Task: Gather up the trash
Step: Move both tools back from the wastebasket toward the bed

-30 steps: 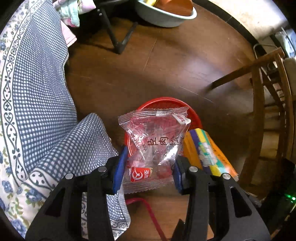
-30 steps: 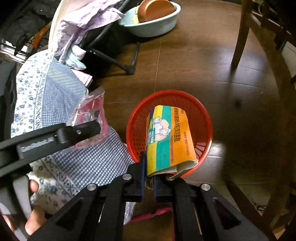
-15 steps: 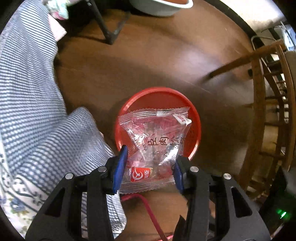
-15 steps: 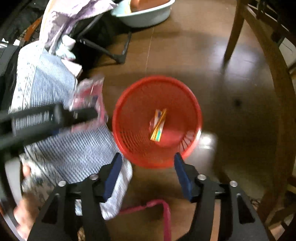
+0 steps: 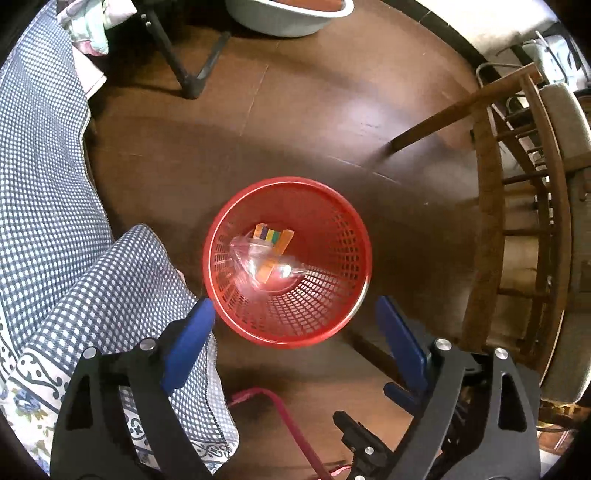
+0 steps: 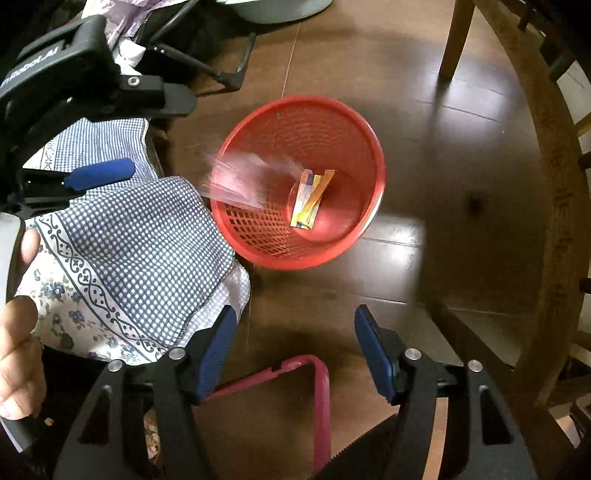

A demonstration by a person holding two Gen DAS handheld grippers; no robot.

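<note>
A red mesh basket [image 5: 332, 258] [image 6: 354, 147] stands on the dark wooden floor. A flattened yellow and orange carton [image 5: 275, 240] [image 6: 308, 199] lies in its bottom. A clear plastic snack wrapper [image 5: 258, 264] is falling into the basket; it shows as a blur at the basket's left rim in the right wrist view [image 6: 240, 179]. My left gripper [image 5: 295, 315] is open and empty, high above the basket's near rim. It also shows at the upper left of the right wrist view [image 6: 99, 173]. My right gripper [image 6: 293, 325] is open and empty, above the floor on the near side of the basket.
A blue checked tablecloth [image 5: 40, 177] [image 6: 140, 240] hangs at the left, touching the basket's side. A wooden chair [image 5: 517, 206] [image 6: 546, 155] stands at the right. A pale basin [image 5: 284, 16] and a black folding stand [image 5: 188, 66] are at the back. A pink frame [image 6: 321, 398] lies near.
Both grippers have opened. The carton dropped from the right gripper into the basket, then the left gripper released the clear wrapper, which now falls into the basket.
</note>
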